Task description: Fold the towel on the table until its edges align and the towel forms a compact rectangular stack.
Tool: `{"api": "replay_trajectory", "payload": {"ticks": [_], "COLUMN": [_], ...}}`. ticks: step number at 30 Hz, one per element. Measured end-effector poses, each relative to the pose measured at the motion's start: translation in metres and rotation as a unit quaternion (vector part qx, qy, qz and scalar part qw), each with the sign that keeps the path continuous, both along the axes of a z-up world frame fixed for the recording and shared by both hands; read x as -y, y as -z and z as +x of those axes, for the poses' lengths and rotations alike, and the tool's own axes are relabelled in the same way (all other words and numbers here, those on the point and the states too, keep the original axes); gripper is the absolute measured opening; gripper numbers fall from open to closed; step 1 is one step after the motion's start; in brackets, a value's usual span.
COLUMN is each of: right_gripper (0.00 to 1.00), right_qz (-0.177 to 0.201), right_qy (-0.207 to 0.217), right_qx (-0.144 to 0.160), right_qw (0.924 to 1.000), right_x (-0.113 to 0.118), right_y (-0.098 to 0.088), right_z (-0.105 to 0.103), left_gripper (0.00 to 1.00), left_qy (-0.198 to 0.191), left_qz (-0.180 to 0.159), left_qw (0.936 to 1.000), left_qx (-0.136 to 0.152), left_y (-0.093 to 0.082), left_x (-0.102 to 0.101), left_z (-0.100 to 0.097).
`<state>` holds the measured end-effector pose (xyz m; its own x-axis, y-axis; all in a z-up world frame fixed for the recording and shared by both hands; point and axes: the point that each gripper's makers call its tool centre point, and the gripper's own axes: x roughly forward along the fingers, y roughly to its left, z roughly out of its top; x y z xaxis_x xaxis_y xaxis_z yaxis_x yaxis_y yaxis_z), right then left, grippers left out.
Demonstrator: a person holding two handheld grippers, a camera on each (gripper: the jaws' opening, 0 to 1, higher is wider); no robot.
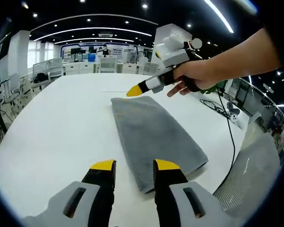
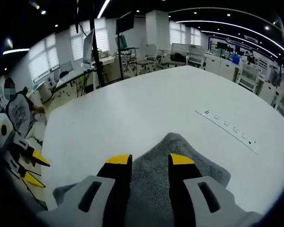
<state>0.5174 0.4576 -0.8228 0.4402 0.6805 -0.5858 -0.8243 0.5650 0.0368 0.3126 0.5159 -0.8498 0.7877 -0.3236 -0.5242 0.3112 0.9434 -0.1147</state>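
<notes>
A grey towel (image 1: 154,135) lies folded into a long narrow strip on the white table (image 1: 61,127). In the left gripper view my left gripper (image 1: 135,165) hovers open at the strip's near end, its yellow tips astride the near left corner. My right gripper (image 1: 132,91), held in a hand, hangs just over the strip's far end. In the right gripper view that gripper (image 2: 150,160) is open above the towel (image 2: 154,177), with grey cloth showing between its jaws and nothing gripped. The left gripper (image 2: 35,170) appears at the left edge there, its tips apart.
Black cables (image 1: 217,106) trail over the table's right side toward its edge. A thin line of marks (image 2: 227,127) crosses the tabletop beyond the towel. A person (image 2: 19,113) sits off the table's side. Desks and chairs (image 2: 151,59) stand behind.
</notes>
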Motion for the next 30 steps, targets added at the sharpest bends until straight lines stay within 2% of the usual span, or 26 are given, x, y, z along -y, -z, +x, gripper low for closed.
{"api": "replay_trajectory", "payload": {"ticks": [5,13,21,23,30], "right_gripper": [0.40,0.48,0.50,0.49,0.50], "right_qz": [0.011,0.032,0.039,0.045,0.044], "right_qy": [0.016,0.037,0.046,0.063,0.062], "right_qx": [0.006,0.008,0.016,0.015,0.020], "right_qw": [0.9998,0.9988,0.9980,0.9969,0.9969], "right_x": [0.009,0.028,0.055,0.066,0.086], "right_y": [-0.015,-0.027,-0.034,-0.036,-0.041], "right_z": [-0.011,-0.016,-0.020,-0.017,-0.024], "left_gripper": [0.35,0.37,0.39,0.39,0.42], "left_qy": [0.005,0.014,0.019,0.022,0.036], "left_qz": [0.013,0.024,0.026,0.031,0.046], "left_qw": [0.9999,0.9993,0.9985,0.9980,0.9970], "left_qx": [0.004,0.023,0.043,0.051,0.051], "left_y": [0.000,-0.017,-0.035,-0.040,-0.048], "left_x": [0.000,0.005,0.008,0.007,0.008], "left_z": [-0.002,0.000,0.017,0.022,0.028]}}
